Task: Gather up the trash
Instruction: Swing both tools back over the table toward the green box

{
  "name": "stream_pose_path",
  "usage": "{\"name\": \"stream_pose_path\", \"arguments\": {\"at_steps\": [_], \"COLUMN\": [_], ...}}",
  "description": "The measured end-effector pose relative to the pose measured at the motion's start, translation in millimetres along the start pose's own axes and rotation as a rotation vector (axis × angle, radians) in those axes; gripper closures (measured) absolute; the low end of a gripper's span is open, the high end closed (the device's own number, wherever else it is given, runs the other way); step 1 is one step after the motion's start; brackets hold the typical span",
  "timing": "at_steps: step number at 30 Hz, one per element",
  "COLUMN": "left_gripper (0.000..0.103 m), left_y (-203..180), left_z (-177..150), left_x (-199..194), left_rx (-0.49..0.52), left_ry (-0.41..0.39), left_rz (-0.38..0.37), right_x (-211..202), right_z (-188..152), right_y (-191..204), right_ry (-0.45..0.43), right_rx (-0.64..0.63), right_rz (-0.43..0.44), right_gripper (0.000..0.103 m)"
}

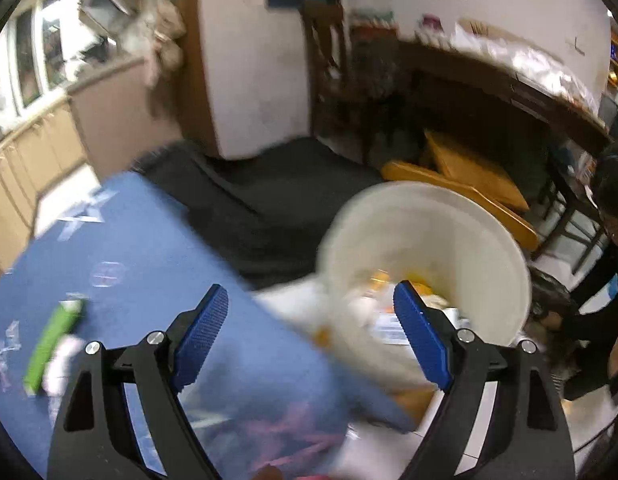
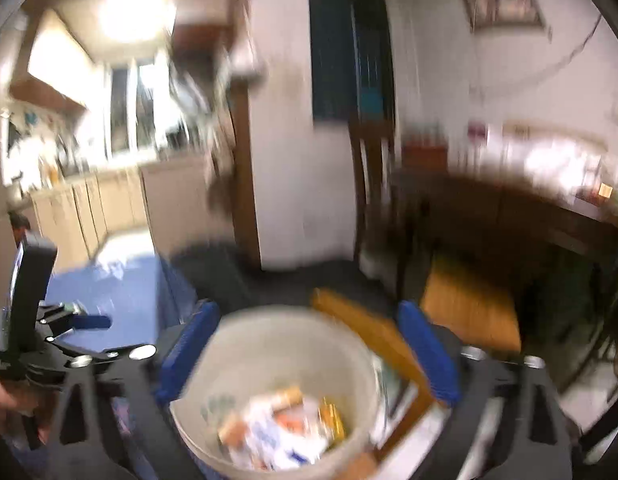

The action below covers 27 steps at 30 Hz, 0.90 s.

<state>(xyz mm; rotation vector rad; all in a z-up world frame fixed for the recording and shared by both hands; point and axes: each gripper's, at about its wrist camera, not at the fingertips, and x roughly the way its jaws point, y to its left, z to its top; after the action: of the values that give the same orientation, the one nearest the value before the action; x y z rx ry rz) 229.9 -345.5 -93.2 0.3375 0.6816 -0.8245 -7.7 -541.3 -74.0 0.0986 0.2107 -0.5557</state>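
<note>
Left tool (image 1: 311,334) wide open, empty; right tool (image 2: 309,354) likewise.

1 white bucket (image 2: 277,364) w/ mixed trash, pieces too blurred to count. 1 blue table (image 1: 149,248). 1 green item (image 1: 53,344) near left. 2 grippers.
</note>
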Motion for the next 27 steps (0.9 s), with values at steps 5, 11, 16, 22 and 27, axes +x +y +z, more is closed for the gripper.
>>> {"name": "stream_pose_path", "arguments": {"at_steps": [5,11,16,22,27], "left_gripper": [0.018,0.018,0.018,0.018,0.018], "left_y": [114.3,232.7,264.0,249.8,251.3], "left_z": [-37.3,-79.6,-106.3,-121.1,-128.2], "left_x": [-58.1,-76.9,-64.4,-83.5,-92.4], "left_rx": [-0.044,-0.131,-0.088,-0.13,-0.167], "left_ry": [-0.079,-0.01,0.082,0.026,0.004], "left_rz": [0.165,0.284,0.334,0.451,0.511], "right_x": [-23.4,-16.8,-15.7,-25.1,-26.0], "right_z": [2.2,-9.3,-32.7,-66.4,-73.6], "right_y": [36.6,96.5,154.6,218.5,252.5], "right_ry": [-0.073,0.018,0.103,0.156,0.188], "right_rx": [-0.014,0.0,-0.026,-0.098,-0.135], "right_rz": [0.114,0.305,0.411,0.463,0.499], "right_gripper": [0.004,0.004,0.004,0.004,0.004]}}
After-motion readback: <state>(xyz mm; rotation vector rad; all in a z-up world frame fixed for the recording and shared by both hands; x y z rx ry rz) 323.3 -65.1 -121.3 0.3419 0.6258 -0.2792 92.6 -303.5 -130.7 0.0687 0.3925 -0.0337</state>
